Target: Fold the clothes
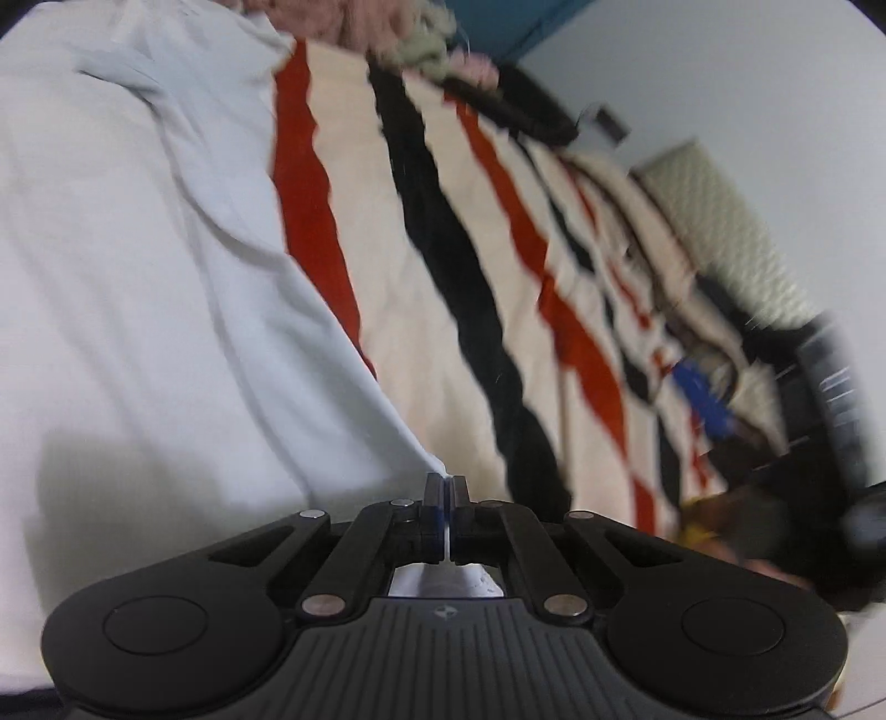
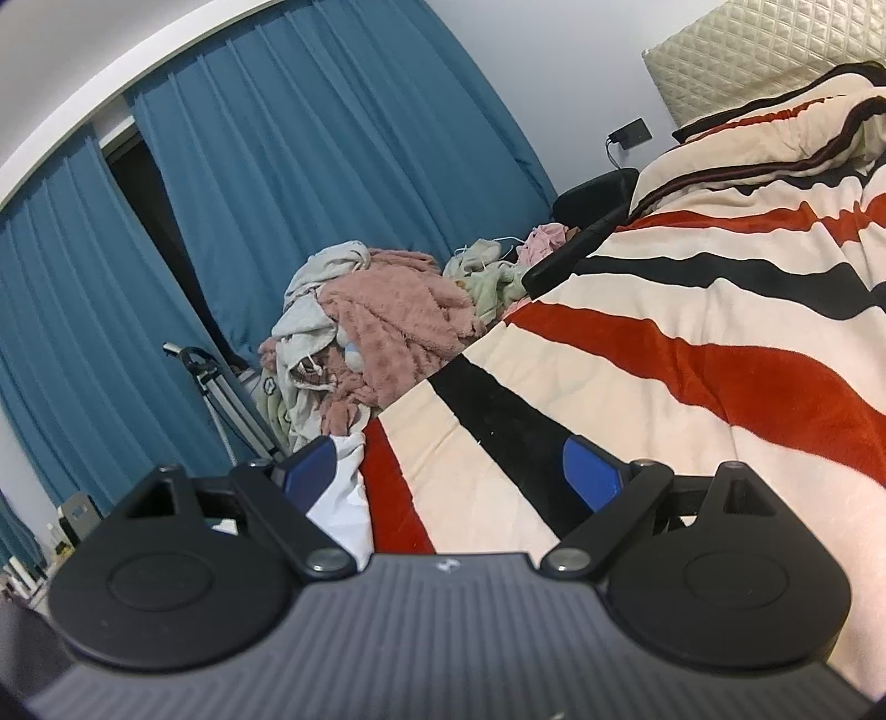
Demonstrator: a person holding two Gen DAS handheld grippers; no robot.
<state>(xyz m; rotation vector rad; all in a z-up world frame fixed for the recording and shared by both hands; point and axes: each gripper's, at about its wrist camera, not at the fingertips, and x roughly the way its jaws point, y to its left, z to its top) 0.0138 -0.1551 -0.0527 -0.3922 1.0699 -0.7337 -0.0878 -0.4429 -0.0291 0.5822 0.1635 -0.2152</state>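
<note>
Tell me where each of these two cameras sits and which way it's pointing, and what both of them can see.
Left wrist: sits behind the left gripper, shut on a corner of the white garment, looking along the striped blanket toward the quilted headboard.
Right wrist: sits behind the open right gripper, low over the blanket, facing the clothes pile and blue curtains.
Shared: blanket, white garment, pile, headboard; no hand is clearly seen.

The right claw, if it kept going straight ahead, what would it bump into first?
Probably the striped blanket on the bed. The right claw is open and points low across it. The pile of clothes lies further off to the left, though depth is hard to judge.
</note>
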